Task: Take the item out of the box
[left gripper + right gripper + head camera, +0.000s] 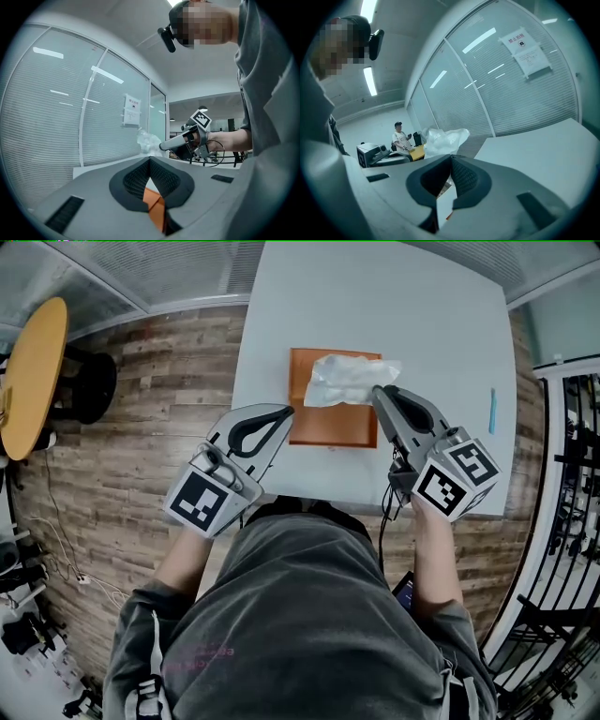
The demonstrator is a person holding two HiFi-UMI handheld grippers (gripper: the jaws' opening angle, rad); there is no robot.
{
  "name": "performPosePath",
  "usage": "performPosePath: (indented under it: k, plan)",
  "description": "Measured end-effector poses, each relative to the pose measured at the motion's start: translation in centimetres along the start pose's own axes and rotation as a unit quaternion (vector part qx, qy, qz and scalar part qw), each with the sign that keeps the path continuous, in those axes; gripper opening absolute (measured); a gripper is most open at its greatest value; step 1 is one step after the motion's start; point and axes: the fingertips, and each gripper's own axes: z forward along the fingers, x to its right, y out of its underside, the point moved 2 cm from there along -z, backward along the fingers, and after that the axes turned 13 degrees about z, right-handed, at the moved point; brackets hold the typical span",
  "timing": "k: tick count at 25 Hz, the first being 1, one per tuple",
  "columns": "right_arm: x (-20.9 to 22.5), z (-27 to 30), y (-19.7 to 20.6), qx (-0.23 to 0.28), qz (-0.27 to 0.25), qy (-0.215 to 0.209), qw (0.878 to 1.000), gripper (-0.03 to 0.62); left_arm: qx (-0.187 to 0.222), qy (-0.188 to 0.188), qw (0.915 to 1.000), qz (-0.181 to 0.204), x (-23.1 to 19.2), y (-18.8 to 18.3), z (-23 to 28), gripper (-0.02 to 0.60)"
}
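Observation:
A shallow orange box (333, 423) lies open on the light grey table (422, 324). A crumpled clear plastic bag (349, 379) hangs above the box's far edge, and my right gripper (377, 392) is shut on its right end. In the right gripper view the bag (445, 139) puffs up just past the closed tips (451, 158). My left gripper (287, 412) is shut, with its tip at the box's left edge. Through the gap behind its tips (150, 160) I see orange box (153, 201). The left gripper view also shows the right gripper (164, 146) with the bag (147, 140).
A thin blue strip (491, 411) lies near the table's right edge. A round yellow table (33, 371) stands at the left over the wood floor. Black railings (562, 521) run along the right. Glass walls with blinds (70, 117) stand behind the table.

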Motion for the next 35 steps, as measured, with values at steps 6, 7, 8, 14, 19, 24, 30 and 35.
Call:
performPosePath:
  k: [6, 7, 8, 14, 19, 24, 30, 35]
  plan:
    - [-1.0, -0.4, -0.9, 0.018, -0.013, -0.015, 1.000, 0.004, -0.001, -0.005, 1.0000, 0.005, 0.1, -0.1, 0.0, 0.012]
    - [-1.1, -0.4, -1.0, 0.020, -0.014, -0.017, 1.000, 0.005, -0.002, -0.005, 1.0000, 0.006, 0.1, -0.1, 0.1, 0.012]
    - [-1.2, -0.4, -1.2, 0.023, -0.016, -0.019, 0.999, 0.005, -0.002, -0.006, 1.0000, 0.007, 0.0, -0.1, 0.1, 0.012]
    - [-1.9, -0.6, -1.8, 0.046, -0.030, -0.032, 0.998, 0.005, -0.003, -0.010, 0.9999, 0.011, 0.0, 0.2, 0.2, 0.012]
    - [-1.9, -0.5, -2.0, 0.060, -0.041, -0.035, 0.997, 0.005, -0.006, -0.015, 0.9998, 0.008, -0.3, 0.8, 0.2, 0.012]
    - [-2.5, -2.5, -2.9, 0.066, -0.046, -0.039, 0.996, 0.005, -0.008, -0.018, 0.9998, 0.009, 0.8, -0.6, 0.6, 0.012]
    - [-2.5, -4.5, -3.2, 0.081, -0.049, -0.048, 0.994, 0.005, -0.007, -0.019, 0.9997, 0.011, 2.3, -1.6, 1.3, 0.012]
    - [-2.5, -4.5, -3.2, 0.082, -0.051, -0.054, 0.994, 0.005, -0.009, -0.021, 0.9997, 0.009, 2.3, -1.6, 1.6, 0.012]
